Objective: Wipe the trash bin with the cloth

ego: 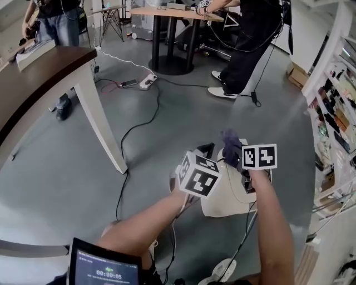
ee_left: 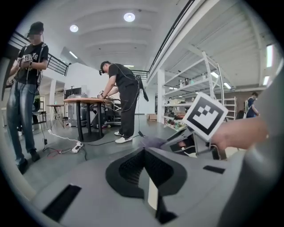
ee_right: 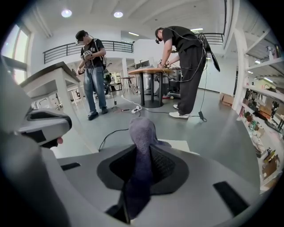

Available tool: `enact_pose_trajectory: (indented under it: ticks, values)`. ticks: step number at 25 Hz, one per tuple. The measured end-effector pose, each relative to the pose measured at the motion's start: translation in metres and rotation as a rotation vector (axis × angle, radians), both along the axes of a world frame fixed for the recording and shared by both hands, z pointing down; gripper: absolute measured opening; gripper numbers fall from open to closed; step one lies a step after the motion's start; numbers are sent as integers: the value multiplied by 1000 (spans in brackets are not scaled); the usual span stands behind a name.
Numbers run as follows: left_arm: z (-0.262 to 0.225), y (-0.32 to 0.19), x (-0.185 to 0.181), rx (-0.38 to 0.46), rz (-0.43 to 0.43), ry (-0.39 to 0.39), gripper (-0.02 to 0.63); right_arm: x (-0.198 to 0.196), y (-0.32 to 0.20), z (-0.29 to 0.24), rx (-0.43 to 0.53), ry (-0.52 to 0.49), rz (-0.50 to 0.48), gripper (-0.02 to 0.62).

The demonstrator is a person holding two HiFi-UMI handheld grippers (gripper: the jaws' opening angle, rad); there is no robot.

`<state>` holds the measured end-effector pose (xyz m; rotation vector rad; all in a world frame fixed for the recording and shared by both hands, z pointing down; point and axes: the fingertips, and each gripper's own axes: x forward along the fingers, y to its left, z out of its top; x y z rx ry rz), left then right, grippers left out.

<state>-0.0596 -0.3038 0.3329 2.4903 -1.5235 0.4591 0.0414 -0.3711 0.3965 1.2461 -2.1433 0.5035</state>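
The white trash bin (ego: 222, 199) sits on the grey floor just under both grippers. My right gripper (ego: 233, 155) is shut on a purple cloth (ego: 230, 142), which stands up out of the jaws (ee_right: 142, 133) above the bin's pale top (ee_right: 179, 144). My left gripper (ego: 206, 149) hovers over the bin's left side, close beside the right one. Its jaws are shut (ee_left: 144, 151) with a thin pale strip (ee_left: 151, 191) between them, seemingly the bin's edge. The left gripper view also shows the right gripper (ee_left: 175, 142) and the cloth (ee_left: 151, 142).
A dark-topped table (ego: 39, 75) with a white leg (ego: 101, 125) stands to the left. Cables (ego: 132, 136) and a power strip (ego: 147, 82) lie on the floor. Shelving (ego: 334, 106) lines the right. Two people (ego: 247, 39) stand near a round table (ego: 172, 12).
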Motion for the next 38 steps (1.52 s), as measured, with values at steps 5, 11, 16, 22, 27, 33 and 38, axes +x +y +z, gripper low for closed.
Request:
enact_pose_trajectory:
  ticks: [5,11,16,22,27,33,38]
  values:
    - [5,-10,3,-20,7,20,2,4,-18,18,-54,65,0,79]
    - [7,-15,6,2,40,3,2,4,-30,44,-102,139,8,79]
    - [16,-23,11,-58,36,88,2,8,-30,48,-99,166,-3,79]
    - [36,-39,-7,-73,-5,79,2,10,-34,56,-88,151,-5,78]
    - [42,-42,-10,-81,-21,80,2,18,-40,61,-86,158,8,78]
    - [39,-38,5,-86,13,74,2,31,-48,57,-86,161,33,79]
    - [40,-39,16,-103,30,79,2,44,-53,54,-81,172,49,78]
